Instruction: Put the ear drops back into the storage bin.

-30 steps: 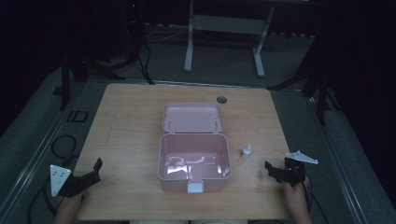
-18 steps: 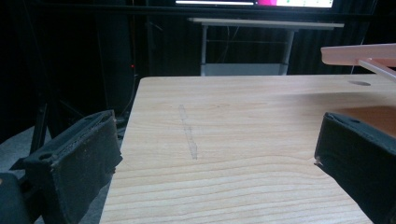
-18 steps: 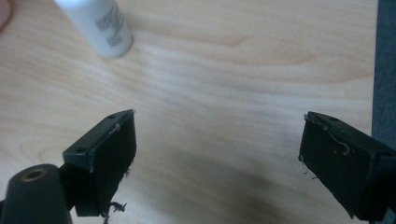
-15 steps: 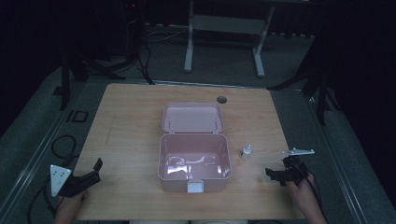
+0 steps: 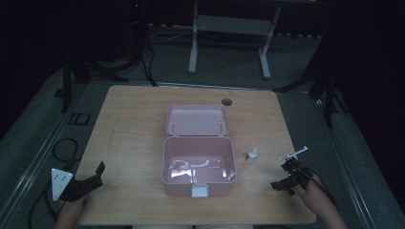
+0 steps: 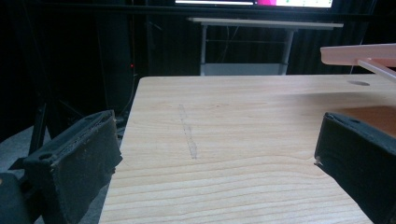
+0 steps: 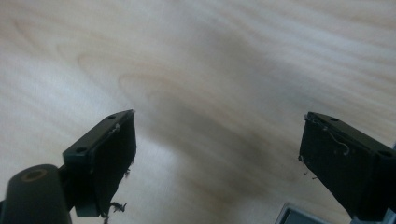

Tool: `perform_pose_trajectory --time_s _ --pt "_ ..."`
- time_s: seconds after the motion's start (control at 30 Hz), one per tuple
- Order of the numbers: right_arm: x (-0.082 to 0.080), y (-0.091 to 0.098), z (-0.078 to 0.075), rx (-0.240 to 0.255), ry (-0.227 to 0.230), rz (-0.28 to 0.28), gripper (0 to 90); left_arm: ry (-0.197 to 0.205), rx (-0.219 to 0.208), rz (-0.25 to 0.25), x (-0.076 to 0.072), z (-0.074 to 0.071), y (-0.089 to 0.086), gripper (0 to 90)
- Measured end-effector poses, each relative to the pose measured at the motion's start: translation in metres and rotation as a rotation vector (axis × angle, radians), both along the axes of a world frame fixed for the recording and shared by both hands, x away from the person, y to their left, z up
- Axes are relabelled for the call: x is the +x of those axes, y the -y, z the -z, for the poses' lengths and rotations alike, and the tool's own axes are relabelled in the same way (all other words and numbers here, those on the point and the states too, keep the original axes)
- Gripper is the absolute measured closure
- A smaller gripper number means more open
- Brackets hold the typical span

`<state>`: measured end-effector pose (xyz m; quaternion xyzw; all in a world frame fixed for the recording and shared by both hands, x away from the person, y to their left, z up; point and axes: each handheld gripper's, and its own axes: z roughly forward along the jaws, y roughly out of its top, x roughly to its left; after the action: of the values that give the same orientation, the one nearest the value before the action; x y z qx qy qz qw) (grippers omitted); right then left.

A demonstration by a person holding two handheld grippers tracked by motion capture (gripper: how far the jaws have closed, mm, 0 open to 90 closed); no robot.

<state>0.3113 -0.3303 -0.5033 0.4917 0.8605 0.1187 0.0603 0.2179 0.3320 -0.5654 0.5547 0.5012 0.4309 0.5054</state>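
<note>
Nothing looks started yet: the pink plastic box (image 5: 198, 164) sits mid-table with its hinged lid (image 5: 196, 120) thrown back and a few pale items lying inside, and the small clear bottle with a white cap (image 5: 251, 155) stands upright just beside the box's right wall. The left gripper (image 5: 90, 179) rests near the front left corner of the light wooden table (image 5: 133, 119), jaws spread and empty. The right gripper (image 5: 285, 180) hovers near the front right edge, likewise released over bare wood, so any grasping or packing seems yet to come.
</note>
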Motion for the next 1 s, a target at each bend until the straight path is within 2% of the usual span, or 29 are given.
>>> perform_pose_trajectory --time_s 0.3,0.4,0.47,0.6,0.67,0.8,1.0 --pt "0.000 -0.007 -0.003 -0.073 -0.119 -0.097 10.9 -0.001 0.001 0.001 0.000 0.000 0.000 0.4" --pt "0.001 -0.008 -0.004 -0.092 -0.134 -0.113 13.3 -0.002 0.000 0.002 0.000 0.000 0.000 0.4" --pt "0.002 -0.008 -0.004 -0.108 -0.126 -0.121 13.3 -0.002 0.000 0.003 0.000 0.000 0.000 0.4" --pt "0.005 -0.007 -0.005 -0.096 -0.145 -0.117 12.4 -0.002 -0.001 0.003 0.000 0.000 0.000 0.4" --pt "0.007 -0.006 -0.006 -0.072 -0.157 -0.114 11.9 -0.003 0.000 0.003 0.000 0.000 0.000 0.4" --pt "0.009 -0.005 -0.007 -0.081 -0.168 -0.128 10.6 -0.002 -0.003 0.003 0.000 0.000 0.000 0.4" --pt "0.013 -0.006 -0.007 -0.124 -0.182 -0.164 10.6 -0.002 -0.004 0.004 0.000 0.000 0.000 0.4"
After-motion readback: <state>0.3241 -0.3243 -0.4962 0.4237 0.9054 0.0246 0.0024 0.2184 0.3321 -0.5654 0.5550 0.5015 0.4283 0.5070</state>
